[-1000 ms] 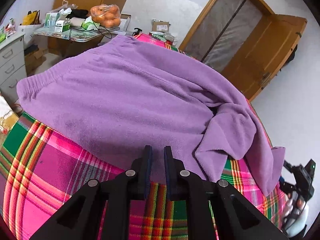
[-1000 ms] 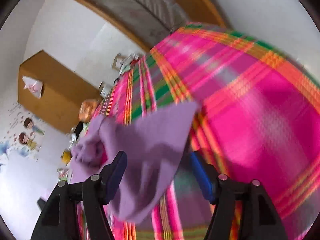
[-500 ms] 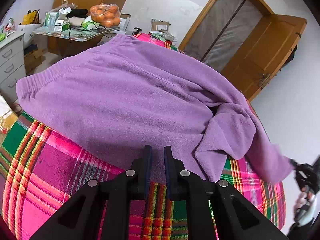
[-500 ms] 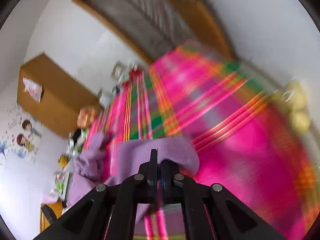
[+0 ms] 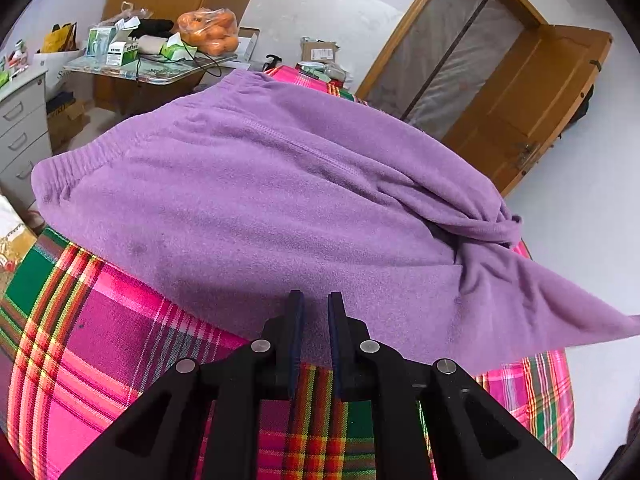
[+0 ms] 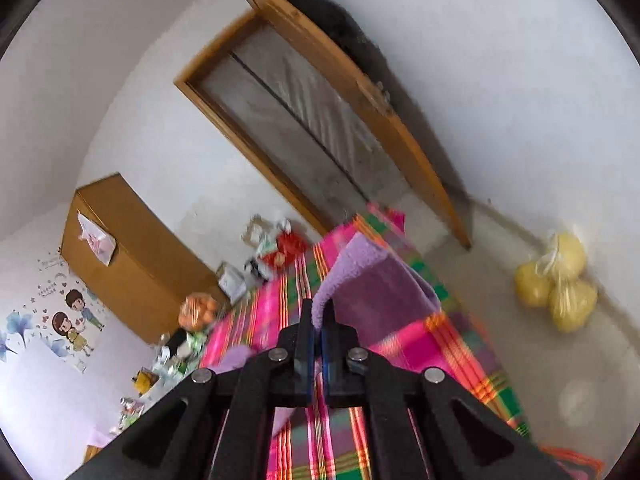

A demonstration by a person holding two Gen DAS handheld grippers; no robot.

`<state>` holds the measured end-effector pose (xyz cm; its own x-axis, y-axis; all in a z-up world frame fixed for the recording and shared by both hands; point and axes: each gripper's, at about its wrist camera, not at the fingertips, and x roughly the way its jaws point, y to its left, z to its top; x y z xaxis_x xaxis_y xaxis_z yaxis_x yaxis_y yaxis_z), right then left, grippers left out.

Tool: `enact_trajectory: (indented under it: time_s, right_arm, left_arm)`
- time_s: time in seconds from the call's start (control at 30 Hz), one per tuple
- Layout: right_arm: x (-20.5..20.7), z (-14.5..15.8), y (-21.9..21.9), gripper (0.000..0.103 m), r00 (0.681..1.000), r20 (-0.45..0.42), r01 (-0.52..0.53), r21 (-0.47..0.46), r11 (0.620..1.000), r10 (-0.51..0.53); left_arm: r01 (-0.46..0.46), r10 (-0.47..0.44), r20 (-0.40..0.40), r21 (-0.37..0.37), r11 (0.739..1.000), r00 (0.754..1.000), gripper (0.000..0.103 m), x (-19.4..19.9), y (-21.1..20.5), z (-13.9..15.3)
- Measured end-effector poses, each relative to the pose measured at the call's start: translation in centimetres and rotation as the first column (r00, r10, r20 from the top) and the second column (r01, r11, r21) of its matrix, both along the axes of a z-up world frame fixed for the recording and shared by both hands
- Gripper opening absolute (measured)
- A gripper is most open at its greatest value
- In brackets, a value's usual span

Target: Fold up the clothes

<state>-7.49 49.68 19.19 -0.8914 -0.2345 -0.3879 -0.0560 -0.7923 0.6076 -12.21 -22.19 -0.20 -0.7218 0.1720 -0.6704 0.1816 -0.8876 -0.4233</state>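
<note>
Purple fleece trousers (image 5: 260, 200) lie spread on a pink and green plaid cover (image 5: 100, 340), waistband at the far left. My left gripper (image 5: 315, 308) sits at their near edge, its fingers closed on the hem. One leg end (image 5: 560, 308) is pulled taut toward the right edge of the left wrist view. In the right wrist view my right gripper (image 6: 318, 312) is shut on that purple leg end (image 6: 372, 284) and holds it lifted above the plaid cover (image 6: 460, 344).
A cluttered side table carries a bag of oranges (image 5: 208, 34) at the far left, beside grey drawers (image 5: 20, 120). An open wooden door (image 5: 520, 88) stands behind. A bag of yellow fruit (image 6: 556, 284) lies on the floor at the right.
My right gripper went from open around the leg end to shut on it, then lifted and pulled it outward, stretching the leg. The left gripper stayed put.
</note>
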Motion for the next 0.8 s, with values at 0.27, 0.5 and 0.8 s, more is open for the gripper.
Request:
enact_trajectory:
  time_s: [0.27, 0.5, 0.8]
  right_arm:
    - [-0.2, -2.9, 2.0, 0.006, 0.983, 0.152, 0.089, 0.089, 0.992, -0.102]
    - [-1.0, -7.0, 2.1, 0.042, 0.944, 0.254, 0.168, 0.181, 0.969, -0.211]
    - [-2.7, -6.9, -11.7, 0.052, 0.945, 0.126, -0.327, 0.268, 0.906, 0.303]
  left_arm:
    - [-0.013, 0.014, 0.009, -0.036, 0.999, 1.0, 0.012, 0.9, 0.3, 0.2]
    - [-0.093, 0.091, -0.04, -0.043, 0.995, 0.995, 0.012, 4.0, -2.4, 2.2]
    - [-0.29, 0.29, -0.066, 0.003, 0.957, 0.955, 0.022, 6.2, -10.4, 3.7]
